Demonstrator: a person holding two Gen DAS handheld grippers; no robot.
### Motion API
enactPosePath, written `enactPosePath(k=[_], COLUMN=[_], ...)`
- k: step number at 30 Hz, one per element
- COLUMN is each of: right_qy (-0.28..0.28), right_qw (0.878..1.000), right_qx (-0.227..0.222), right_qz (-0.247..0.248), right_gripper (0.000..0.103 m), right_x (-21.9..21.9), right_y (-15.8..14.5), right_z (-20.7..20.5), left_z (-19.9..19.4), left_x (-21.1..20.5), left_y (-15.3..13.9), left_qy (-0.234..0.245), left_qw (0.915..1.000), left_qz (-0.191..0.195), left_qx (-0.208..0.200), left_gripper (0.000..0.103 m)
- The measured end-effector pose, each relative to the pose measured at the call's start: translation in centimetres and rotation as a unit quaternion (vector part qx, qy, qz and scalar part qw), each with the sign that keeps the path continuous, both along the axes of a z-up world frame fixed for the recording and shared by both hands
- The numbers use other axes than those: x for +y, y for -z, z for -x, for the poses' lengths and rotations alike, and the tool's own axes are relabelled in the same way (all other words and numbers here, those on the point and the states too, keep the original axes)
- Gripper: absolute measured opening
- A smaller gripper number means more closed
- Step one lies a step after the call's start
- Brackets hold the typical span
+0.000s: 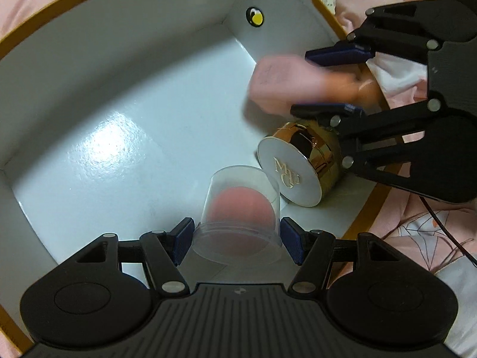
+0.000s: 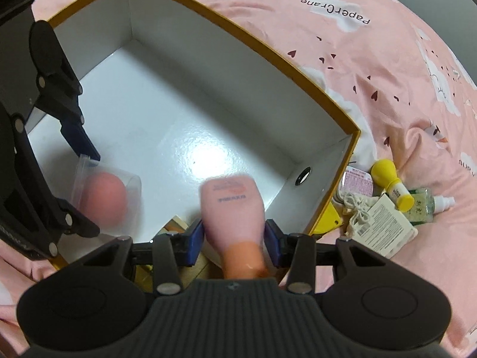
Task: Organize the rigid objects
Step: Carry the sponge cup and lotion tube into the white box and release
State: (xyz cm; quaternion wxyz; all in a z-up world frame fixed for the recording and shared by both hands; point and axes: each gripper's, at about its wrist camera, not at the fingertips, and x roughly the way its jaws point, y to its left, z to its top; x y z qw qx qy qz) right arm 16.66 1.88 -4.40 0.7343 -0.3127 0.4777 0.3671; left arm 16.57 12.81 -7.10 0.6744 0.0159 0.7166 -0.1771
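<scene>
left hand-held gripper [image 1: 235, 238] steeply down | clamps clear case [image 1: 238, 208]

The box [image 1: 125, 95] is cardboard with a glossy white floor. The jar [image 1: 301, 161] is shiny gold metal, the cup [image 1: 238, 208] clear plastic, the bedsheet [image 2: 328, 44] soft matt cloth.

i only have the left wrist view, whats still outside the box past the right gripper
Observer: A small pile on the bedspread: a yellow-capped bottle, a carton, a drawstring pouch.
Operator: does the pink tube have print on it
Observer: Yes, the tube held by the right gripper shows a dark line of text near its far end.
Operator: anything in the box's far half
Observer: No, the box is bare there.
</scene>
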Motion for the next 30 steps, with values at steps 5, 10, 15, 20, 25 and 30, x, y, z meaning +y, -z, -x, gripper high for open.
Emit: enactPosePath(k=[5, 10, 15, 20, 25, 30], right_qy=[0.004, 0.019, 0.030, 0.019, -0.012, -0.031], right_qw=[1.000, 0.999, 0.998, 0.998, 0.999, 0.999], right_qx=[0.007, 0.010, 0.001, -0.006, -0.002, -0.002], right_qz=[-0.001, -0.038, -0.058, -0.061, -0.053, -0.032], right_gripper=[0.040, 0.040, 0.040, 0.040, 0.040, 0.031], right_x=[0.0, -1.0, -1.7, -2.1, -2.6, -3.2], right_y=[-0.5, -1.6, -2.4, -2.8, -3.3, -3.5], right_z=[-0.8, -1.0, -1.1, -0.8, 0.2, 1.4], left_z=[-0.3, -1.3, -2.1, -2.1, -1.2, -0.4], left_x=[-0.4, -0.3, 0.3, 0.9, 1.3, 1.6], left_y=[0.1, 0.4, 0.6, 0.3, 0.3, -0.3], left_qy=[0.001, -0.032, -0.061, -0.078, -0.086, -0.089], left_qw=[0.9999, 0.9985, 0.9956, 0.9915, 0.9908, 0.9912], left_qz=[0.010, 0.037, 0.057, 0.094, 0.100, 0.098], left_qx=[0.011, 0.026, 0.042, 0.045, 0.032, 0.007], left_gripper=[0.073, 0.073, 0.075, 0.080, 0.073, 0.065])
